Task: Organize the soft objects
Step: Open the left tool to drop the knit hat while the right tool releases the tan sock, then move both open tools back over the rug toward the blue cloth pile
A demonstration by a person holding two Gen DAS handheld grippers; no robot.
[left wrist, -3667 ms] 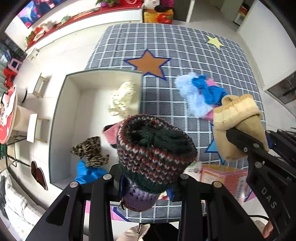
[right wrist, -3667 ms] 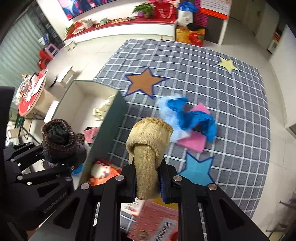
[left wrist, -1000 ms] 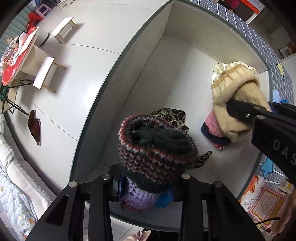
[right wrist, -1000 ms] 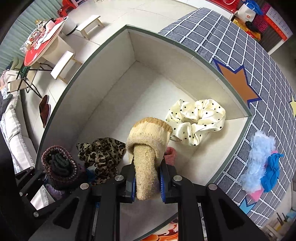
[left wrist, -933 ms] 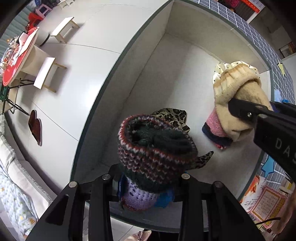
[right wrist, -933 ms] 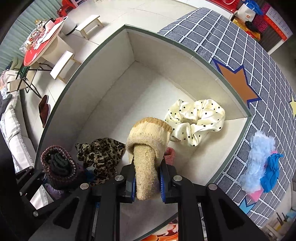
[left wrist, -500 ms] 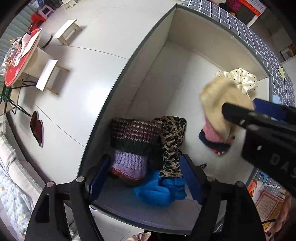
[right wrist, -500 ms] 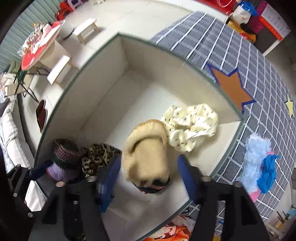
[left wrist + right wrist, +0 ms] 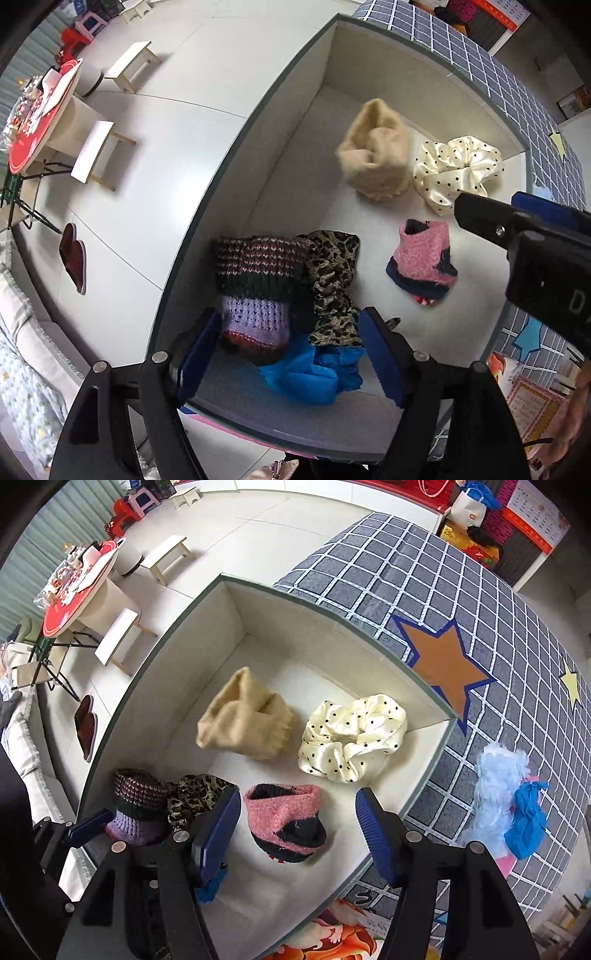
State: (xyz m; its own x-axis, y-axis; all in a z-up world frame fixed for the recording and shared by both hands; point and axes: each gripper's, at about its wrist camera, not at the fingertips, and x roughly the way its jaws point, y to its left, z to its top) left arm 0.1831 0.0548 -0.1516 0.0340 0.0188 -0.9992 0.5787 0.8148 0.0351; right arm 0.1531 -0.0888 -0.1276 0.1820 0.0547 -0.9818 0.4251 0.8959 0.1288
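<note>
Both grippers empty, jaws wide: left gripper (image 9: pixel 288 354) over striped knit (image 9: pixel 258 291) at box's (image 9: pixel 155 657) 7 o'clock, right gripper (image 9: pixel 295 830) above pink sock (image 9: pixel 286 821). Risk: blue pile (image 9: pixel 511 812) at 3 o'clock outside may get missed, or fluff snags pads.

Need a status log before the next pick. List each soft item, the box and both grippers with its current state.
left gripper: open, holding nothing
right gripper: open, holding nothing
striped knit sock: in box, on its side
tan sock: in box, released
polka-dot scrunchie: in box
pink sock: in box
leopard scrunchie: in box
box: open-topped
blue fluffy pile: outside box, on rug
</note>
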